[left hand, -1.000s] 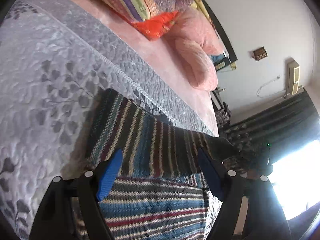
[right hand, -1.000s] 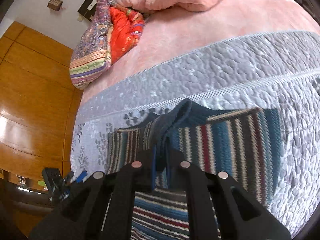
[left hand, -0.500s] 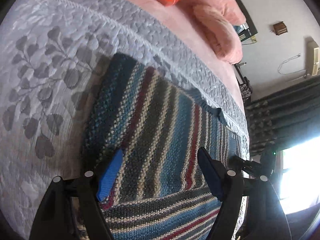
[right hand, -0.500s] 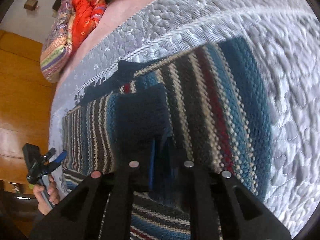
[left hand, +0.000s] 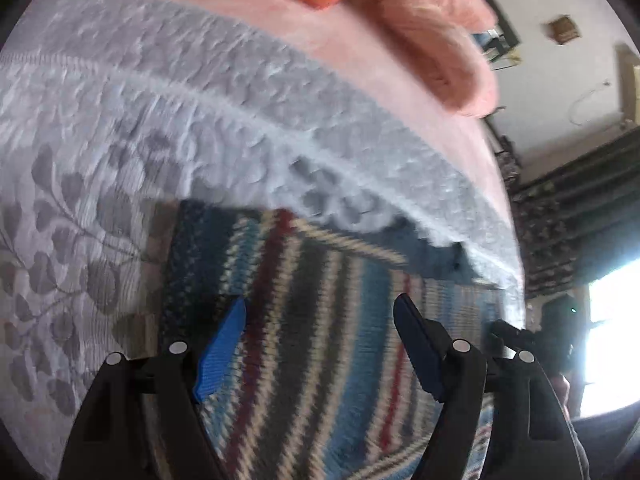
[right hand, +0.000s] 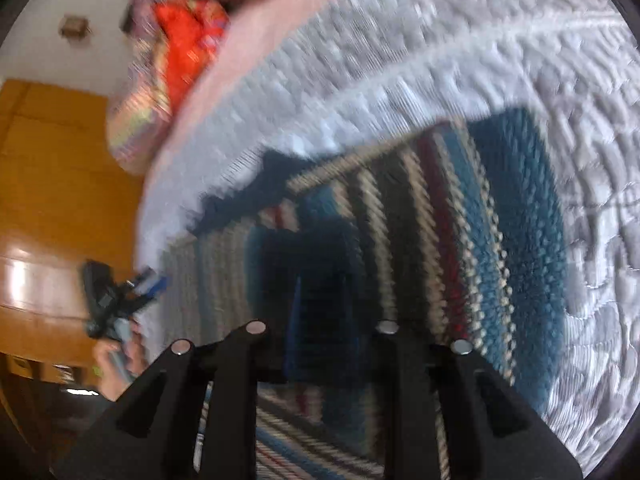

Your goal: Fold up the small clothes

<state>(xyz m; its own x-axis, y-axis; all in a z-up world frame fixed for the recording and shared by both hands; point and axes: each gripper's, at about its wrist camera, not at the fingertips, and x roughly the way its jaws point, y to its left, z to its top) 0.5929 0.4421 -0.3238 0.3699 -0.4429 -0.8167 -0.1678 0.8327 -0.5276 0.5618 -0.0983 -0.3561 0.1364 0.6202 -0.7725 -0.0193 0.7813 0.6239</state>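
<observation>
A striped knit sweater (left hand: 320, 380) in blue, grey, cream and dark red lies flat on the grey quilt (left hand: 120, 120). My left gripper (left hand: 320, 320) hovers open over its left part, with nothing between the blue pads (left hand: 222, 348). In the right wrist view the sweater (right hand: 460, 240) has a navy sleeve cuff (right hand: 316, 264) folded onto its middle. My right gripper (right hand: 332, 312) is low over that cuff, its jaws parted a little and the cuff lying between them. Each gripper shows in the other's view: the right gripper (left hand: 516, 336) at the far side, the left gripper (right hand: 120, 296) in a hand (right hand: 116, 364).
The quilt (right hand: 480, 60) covers the near part of the bed, with a pink blanket (left hand: 320, 32) beyond it. Red and striped pillows (right hand: 180, 48) sit at the head. A wooden wardrobe (right hand: 48, 200) stands to one side, dark curtains (left hand: 580, 200) and a bright window (left hand: 612, 340) to the other.
The right gripper carried the navy sleeve down onto the sweater, and its jaws have now spread slightly. The left gripper stayed open and shifted over the sweater. Both views are blurred by motion.
</observation>
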